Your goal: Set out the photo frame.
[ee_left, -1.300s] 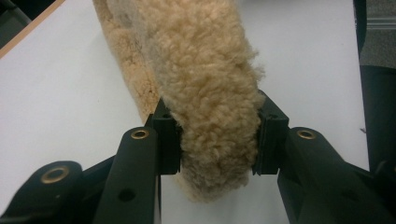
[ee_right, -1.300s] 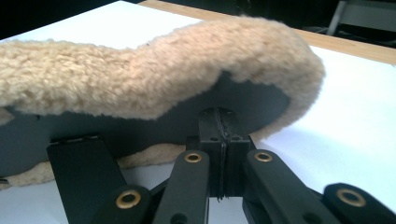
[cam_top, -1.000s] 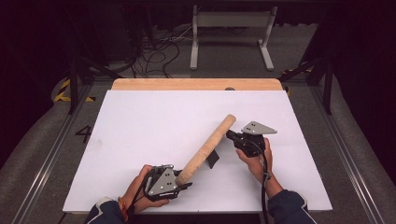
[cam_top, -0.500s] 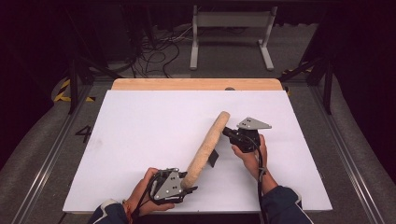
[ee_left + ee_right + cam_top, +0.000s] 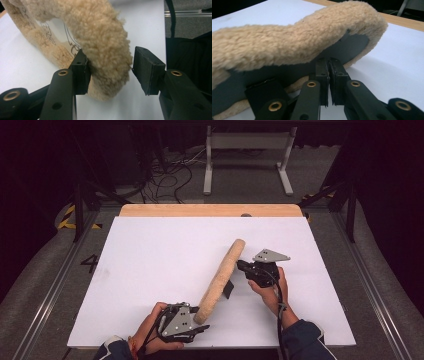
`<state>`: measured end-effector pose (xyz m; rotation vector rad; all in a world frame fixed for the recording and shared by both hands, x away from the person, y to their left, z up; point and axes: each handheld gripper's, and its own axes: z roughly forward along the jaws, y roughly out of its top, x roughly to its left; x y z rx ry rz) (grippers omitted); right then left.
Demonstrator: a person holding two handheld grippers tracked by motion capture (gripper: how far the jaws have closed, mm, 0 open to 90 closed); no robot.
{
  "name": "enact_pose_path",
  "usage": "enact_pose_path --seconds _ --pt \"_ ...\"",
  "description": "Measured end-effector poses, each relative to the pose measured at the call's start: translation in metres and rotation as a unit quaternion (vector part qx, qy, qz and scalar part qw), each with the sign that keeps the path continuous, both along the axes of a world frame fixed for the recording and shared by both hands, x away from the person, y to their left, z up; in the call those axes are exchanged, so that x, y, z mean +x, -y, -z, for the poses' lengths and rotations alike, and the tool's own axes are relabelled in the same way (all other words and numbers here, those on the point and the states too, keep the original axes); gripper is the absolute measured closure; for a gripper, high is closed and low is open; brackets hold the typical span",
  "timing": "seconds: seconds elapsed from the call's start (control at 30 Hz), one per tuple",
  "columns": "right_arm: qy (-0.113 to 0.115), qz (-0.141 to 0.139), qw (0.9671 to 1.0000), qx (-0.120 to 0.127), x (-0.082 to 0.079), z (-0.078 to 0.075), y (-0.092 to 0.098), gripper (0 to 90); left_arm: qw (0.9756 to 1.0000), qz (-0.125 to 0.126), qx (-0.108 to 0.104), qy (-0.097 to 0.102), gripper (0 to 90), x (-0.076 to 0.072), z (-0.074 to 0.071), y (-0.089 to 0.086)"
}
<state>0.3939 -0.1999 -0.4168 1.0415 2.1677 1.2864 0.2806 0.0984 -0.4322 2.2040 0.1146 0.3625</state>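
We'd just opened the left hand-held gripper (image 5: 110,72) off the fleece pad (image 5: 218,279), while the right hand-held gripper (image 5: 328,82) pinched its dark strap (image 5: 352,47) above the desk (image 5: 150,250).

You are working over a white surface (image 5: 150,270), a flat sheet that covers nearly all of a wooden board; the board's pale wood edge (image 5: 210,210) shows as a strip along the far side. A small dark mark (image 5: 246,214) sits on that strip, right of its middle. Beyond it you see a grey carpeted floor (image 5: 320,180), with a tangle of black cables (image 5: 165,175) at the far left and a light grey metal stand (image 5: 248,157) on two feet at the far middle. To your left, a painted figure 4 (image 5: 90,263) lies on the floor, and yellow-black tape (image 5: 67,217) farther back.
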Motion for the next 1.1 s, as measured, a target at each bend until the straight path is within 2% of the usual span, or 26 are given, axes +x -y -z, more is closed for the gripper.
enact_pose_path --seconds 0.1,0.13,0.2,0.27,0.37,0.47,0.53,0.6,0.67,0.93,1.1 --pt "0.002 -0.007 1.0000 -0.005 -0.004 -0.003 0.001 86.2 0.9999 0.006 -0.010 -0.012 50.0 0.000 -0.001 -0.006" --pt "0.004 -0.013 0.9999 -0.008 -0.009 -0.006 0.001 86.0 0.9995 0.013 -0.021 -0.021 49.8 0.000 -0.002 -0.010" --pt "0.003 -0.020 0.9998 -0.004 -0.013 -0.008 0.001 85.6 0.9992 0.014 -0.025 -0.029 50.1 0.000 -0.002 -0.015" --pt "0.003 -0.024 0.9997 -0.006 -0.014 -0.010 0.001 85.7 0.9991 0.012 -0.027 -0.030 51.8 0.000 -0.002 -0.018" --pt "0.006 -0.025 0.9997 -0.006 -0.018 -0.013 0.003 86.2 0.9978 0.011 -0.048 -0.045 52.5 0.002 -0.002 -0.026" --pt "0.002 -0.022 0.9997 -0.007 -0.017 -0.013 0.002 85.9 0.9972 0.008 -0.058 -0.046 53.2 0.001 -0.003 -0.027" --pt "0.003 -0.017 0.9998 -0.011 -0.016 -0.012 0.001 85.8 0.9978 0.002 -0.053 -0.039 58.0 0.001 -0.003 -0.024" --pt "0.001 -0.012 0.9999 -0.007 -0.012 -0.011 0.001 85.9 0.9979 -0.005 -0.052 -0.039 63.2 0.002 -0.001 -0.022" --pt "-0.001 -0.006 1.0000 -0.004 -0.007 -0.009 -0.001 86.9 0.9976 -0.003 -0.054 -0.042 64.7 0.003 -0.001 -0.020" --pt "-0.006 -0.005 0.9999 0.008 0.014 -0.010 -0.003 89.2 0.9967 0.011 -0.062 -0.051 66.1 0.004 0.001 -0.006" --pt "-0.019 -0.014 0.9997 -0.003 0.028 -0.014 -0.007 89.2 0.9967 0.017 -0.060 -0.052 66.1 0.004 0.001 0.008"
